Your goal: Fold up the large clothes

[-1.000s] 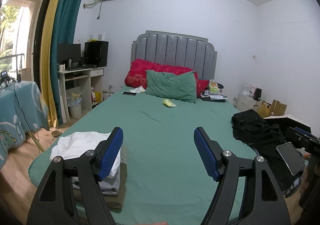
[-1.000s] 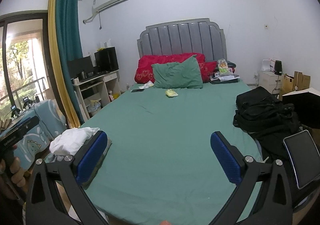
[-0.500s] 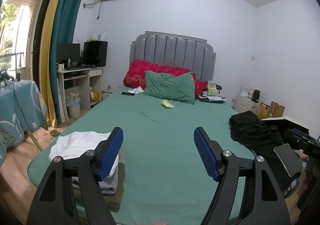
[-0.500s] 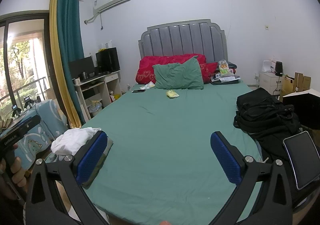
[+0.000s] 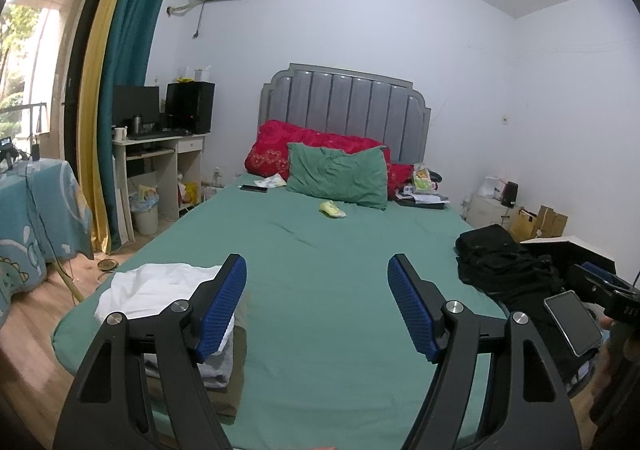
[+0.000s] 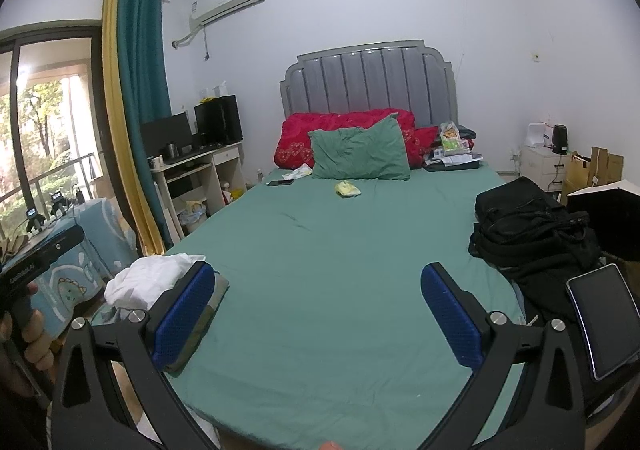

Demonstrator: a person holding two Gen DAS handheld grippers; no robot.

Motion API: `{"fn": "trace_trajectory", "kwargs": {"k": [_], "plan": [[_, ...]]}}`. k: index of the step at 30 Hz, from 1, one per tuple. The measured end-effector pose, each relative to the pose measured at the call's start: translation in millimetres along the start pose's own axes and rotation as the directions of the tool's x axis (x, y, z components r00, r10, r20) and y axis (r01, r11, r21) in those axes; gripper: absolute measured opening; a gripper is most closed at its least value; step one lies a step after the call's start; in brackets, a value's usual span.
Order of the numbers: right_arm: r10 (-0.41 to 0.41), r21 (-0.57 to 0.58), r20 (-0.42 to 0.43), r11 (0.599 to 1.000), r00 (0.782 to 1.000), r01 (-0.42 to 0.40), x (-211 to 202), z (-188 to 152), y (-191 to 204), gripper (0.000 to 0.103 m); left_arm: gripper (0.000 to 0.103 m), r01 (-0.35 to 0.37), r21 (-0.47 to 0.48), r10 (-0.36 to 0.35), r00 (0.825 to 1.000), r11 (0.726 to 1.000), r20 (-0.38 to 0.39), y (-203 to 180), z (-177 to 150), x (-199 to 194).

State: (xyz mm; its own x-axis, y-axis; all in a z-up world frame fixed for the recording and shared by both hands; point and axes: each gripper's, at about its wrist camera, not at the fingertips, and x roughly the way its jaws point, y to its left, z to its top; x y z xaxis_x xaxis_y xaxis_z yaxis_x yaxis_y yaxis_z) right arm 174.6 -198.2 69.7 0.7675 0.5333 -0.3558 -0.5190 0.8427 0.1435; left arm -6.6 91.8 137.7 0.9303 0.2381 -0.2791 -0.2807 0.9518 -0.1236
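Two grippers held over bed (image 5: 320, 250), both spread wide, nothing grasped: left gripper (image 5: 317, 310), right gripper (image 6: 318, 318). White shirt (image 5: 160, 286) seen heaped behind left gripper's left finger; black clothes (image 6: 532, 234) piled beyond right gripper's right finger.

Soft daylight from the window (image 6: 44, 153), sharp focus, fisheye-bent dark corners.
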Motion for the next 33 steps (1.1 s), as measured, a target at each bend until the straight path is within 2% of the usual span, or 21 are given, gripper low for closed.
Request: {"fn": "trace_trajectory", "kwargs": {"k": [33], "plan": [[-0.005, -0.002, -0.012, 1.0, 1.0, 0.005, 1.0, -2.2, -1.3, 0.102, 0.076, 0.008, 0.001, -0.008, 1.0, 1.0, 0.009, -5.8, 1.2, 2.4]]}}
